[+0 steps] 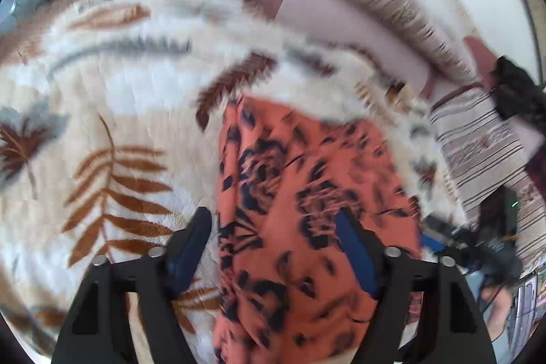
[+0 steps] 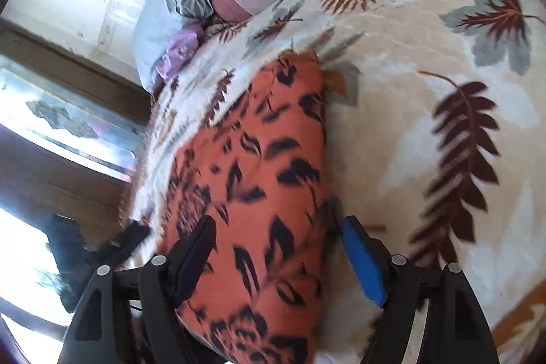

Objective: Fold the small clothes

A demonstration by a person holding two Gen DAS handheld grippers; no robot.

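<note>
Biggest risk: thin orange cloth with black leaf print (image 1: 290,193) slides or bunches on fluffy cream blanket with brown fern pattern (image 1: 112,111), so fold goes crooked. One pad could also snag blanket pile along with cloth (fleece looks grabby). Cloth lies on blanket as long narrow strip, looks already folded lengthwise. Left gripper (image 1: 273,244) fingers apart, straddling strip, no pinch seen. Right gripper (image 2: 278,256) fingers wide apart over other end, nothing clamped. Striped pillow (image 1: 392,9) behind.
</note>
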